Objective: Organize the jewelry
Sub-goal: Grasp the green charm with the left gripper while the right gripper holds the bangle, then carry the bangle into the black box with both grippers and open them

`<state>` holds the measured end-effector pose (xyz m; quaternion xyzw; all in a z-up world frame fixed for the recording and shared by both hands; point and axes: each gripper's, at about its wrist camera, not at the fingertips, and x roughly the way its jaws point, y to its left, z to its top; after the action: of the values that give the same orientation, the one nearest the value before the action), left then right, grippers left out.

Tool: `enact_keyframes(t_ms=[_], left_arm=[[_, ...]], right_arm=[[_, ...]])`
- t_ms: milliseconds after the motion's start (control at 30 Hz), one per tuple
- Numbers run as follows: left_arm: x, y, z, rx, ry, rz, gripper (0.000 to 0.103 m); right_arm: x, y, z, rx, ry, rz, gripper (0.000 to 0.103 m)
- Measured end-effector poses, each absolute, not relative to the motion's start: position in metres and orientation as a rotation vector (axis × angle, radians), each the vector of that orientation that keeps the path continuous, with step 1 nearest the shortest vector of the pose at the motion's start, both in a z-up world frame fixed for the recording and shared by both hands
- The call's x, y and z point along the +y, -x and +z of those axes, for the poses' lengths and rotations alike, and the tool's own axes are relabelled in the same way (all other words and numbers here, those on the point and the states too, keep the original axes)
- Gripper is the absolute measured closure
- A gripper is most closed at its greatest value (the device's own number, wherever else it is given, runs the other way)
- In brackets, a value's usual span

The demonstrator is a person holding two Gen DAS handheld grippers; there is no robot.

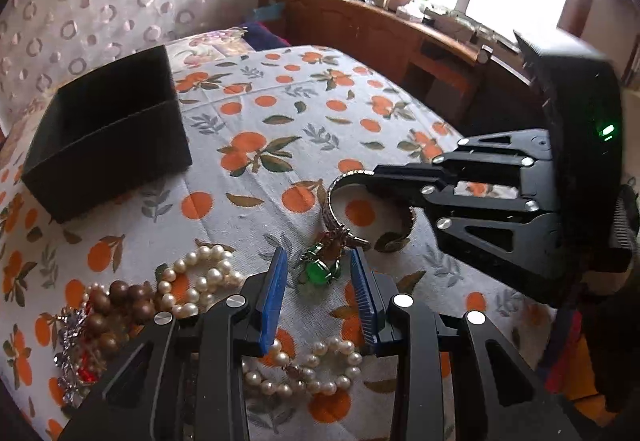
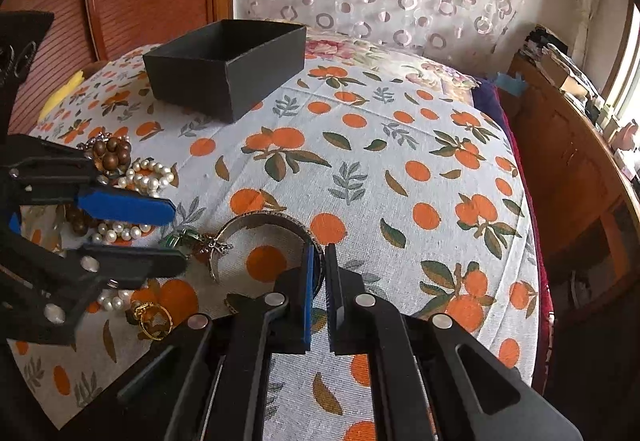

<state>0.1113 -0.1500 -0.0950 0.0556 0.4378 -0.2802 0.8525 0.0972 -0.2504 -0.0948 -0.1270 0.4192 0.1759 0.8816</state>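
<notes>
A silver cuff bangle, open-ended with an engraved band, lies on the orange-print cloth, its rim pinched by the right tongs. Just beside the bangle a green-stone brooch sits between the spread left tongs. Pearl strands and brown beads lie beyond the brooch; a black box stands well apart.

The left gripper is held low and points forward, with its two blue-padded fingers set well apart, so the jaws stand open. The right gripper comes in from the right side at an angle across the left one. Its fingers are drawn close together, with only a thin gap between them.
</notes>
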Motion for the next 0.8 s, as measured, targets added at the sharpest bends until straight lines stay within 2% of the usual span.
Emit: enact_keyframes(t_ms=[100,133,233,800], left_arm=[[-0.155,-0.112,-0.096,0.905,-0.16,-0.561,0.08],[-0.155,-0.113,-0.097,0.904,-0.167,-0.554,0.086],[-0.152,-0.113,-0.098,0.897,-0.156,-0.574,0.089],[-0.135,-0.103,-0.056,0.766,-0.071,-0.593,0.09]], right_arm=[[-0.253,-0.096,-0.095,0.865,0.249,0.366,0.096],[-0.253,-0.097,-0.095,0.866,0.245,0.366,0.096],[-0.253,-0.097,-0.095,0.866,0.243,0.368,0.096],[-0.242,-0.095,-0.092,0.868,0.251,0.396,0.097]])
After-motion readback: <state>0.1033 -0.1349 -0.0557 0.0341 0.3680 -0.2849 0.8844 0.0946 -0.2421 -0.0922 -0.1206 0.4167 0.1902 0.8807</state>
